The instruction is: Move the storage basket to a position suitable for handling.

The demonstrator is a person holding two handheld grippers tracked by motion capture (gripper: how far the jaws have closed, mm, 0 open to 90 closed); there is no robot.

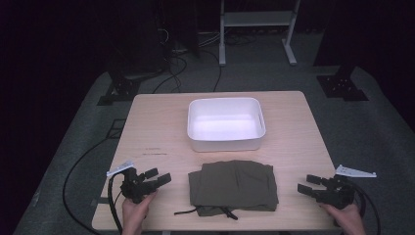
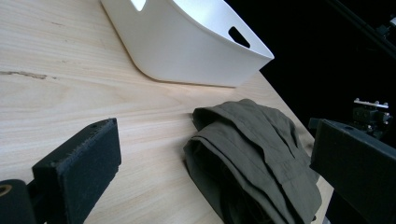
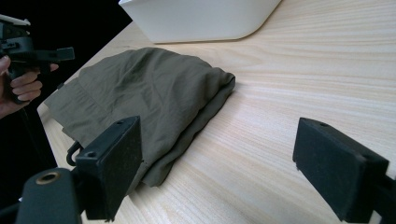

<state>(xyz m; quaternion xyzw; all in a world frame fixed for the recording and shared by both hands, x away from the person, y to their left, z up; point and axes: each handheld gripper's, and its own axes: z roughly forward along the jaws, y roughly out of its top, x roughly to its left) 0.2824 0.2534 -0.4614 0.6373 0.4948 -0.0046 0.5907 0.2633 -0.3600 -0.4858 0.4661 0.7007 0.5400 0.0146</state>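
Setting: a lab or recording studio rather than a home. A plain light-wood table [image 1: 147, 122] is standing alone on grey carpet flooring [image 1: 386, 132], with darkness closing in on every side and light falling mainly on the tabletop. Black cables [image 1: 169, 73] are trailing across the floor behind the table. Black stand bases [image 1: 342, 85] are sitting on the carpet at the table's far corners, left and right. A white metal frame [image 1: 257, 29] with a low shelf is standing at the back. No household furnishing is showing around the table; the surroundings are looking purely technical.
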